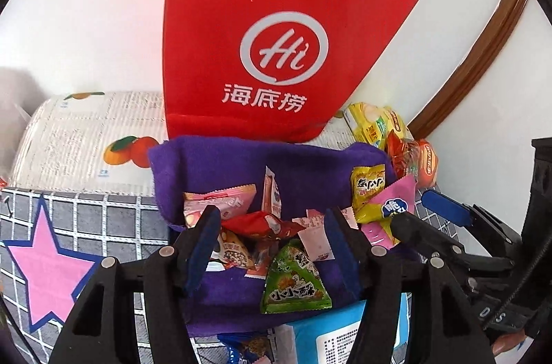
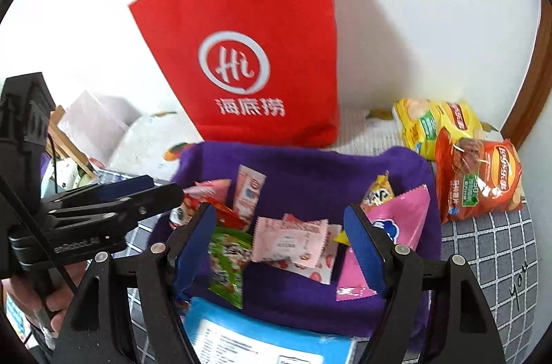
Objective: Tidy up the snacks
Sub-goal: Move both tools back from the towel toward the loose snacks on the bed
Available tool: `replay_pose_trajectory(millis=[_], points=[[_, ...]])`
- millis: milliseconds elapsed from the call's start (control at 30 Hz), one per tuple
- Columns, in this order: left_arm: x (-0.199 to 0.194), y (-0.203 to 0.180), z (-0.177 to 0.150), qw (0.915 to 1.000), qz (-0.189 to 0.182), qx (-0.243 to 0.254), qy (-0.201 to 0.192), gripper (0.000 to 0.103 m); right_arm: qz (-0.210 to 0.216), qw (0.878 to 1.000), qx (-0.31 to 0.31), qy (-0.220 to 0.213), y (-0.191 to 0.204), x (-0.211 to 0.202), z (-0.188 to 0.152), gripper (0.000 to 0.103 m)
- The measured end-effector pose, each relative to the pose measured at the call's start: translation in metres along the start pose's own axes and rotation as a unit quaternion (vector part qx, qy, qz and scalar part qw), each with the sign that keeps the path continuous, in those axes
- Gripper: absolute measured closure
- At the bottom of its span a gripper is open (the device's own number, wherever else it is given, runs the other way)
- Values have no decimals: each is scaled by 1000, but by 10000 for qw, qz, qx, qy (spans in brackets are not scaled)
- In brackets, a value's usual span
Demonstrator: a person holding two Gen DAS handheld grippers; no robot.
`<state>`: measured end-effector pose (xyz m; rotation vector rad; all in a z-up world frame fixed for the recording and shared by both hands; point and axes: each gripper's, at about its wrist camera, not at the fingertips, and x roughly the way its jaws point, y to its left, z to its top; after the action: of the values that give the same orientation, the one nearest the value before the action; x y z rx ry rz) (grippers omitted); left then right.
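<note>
A purple cloth bin (image 1: 214,171) (image 2: 310,171) holds several small snack packets: a green triangular one (image 1: 296,281), a red one (image 1: 262,222), pale pink ones (image 2: 289,240) and a larger pink packet (image 2: 396,219). My left gripper (image 1: 270,219) hovers over the bin's left half, open, with the packets lying loose below its pads. Over the right half my right gripper (image 2: 279,215) also stands open, gripping nothing. Each gripper shows at the edge of the other's view: the right gripper (image 1: 427,215) and the left gripper (image 2: 155,186).
A tall red paper bag (image 1: 276,19) (image 2: 258,53) stands behind the bin against the white wall. Yellow chip bags (image 2: 427,122) and an orange chip bag (image 2: 479,178) lie at the right. A blue-white pack (image 2: 258,336) lies in front. The grid tablecloth bears a pink star (image 1: 48,264).
</note>
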<state>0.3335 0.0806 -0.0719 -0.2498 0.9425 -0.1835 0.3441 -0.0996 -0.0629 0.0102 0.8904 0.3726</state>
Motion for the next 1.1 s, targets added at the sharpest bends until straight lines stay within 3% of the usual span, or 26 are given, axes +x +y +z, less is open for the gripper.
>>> replay_pose_trajectory(millis=[167, 233, 400, 600, 833, 967, 1100], points=[[-10, 4, 1, 9995, 287, -74, -75, 43, -215, 9993, -154, -248, 17, -15, -10, 29], [-15, 7, 1, 9995, 293, -114, -102, 43, -186, 9994, -154, -254, 21, -21, -20, 35], [-32, 0, 0, 9996, 169, -48, -211, 43, -233, 9997, -114, 22, 32, -30, -53, 44], [-59, -8, -3, 9992, 10, 43, -394, 43, 38, 9990, -229, 379, 60, -41, -97, 59], [-102, 13, -22, 9981, 109, 69, -601, 43, 258, 9944, -910, 463, 115, -39, -142, 59], [-121, 50, -35, 9969, 338, -246, -670, 43, -12, 9879, -1435, 579, 146, -21, -158, 58], [-131, 78, -50, 9954, 500, -423, -699, 43, -609, 9750, -2001, 754, 169, 6, -172, 58]])
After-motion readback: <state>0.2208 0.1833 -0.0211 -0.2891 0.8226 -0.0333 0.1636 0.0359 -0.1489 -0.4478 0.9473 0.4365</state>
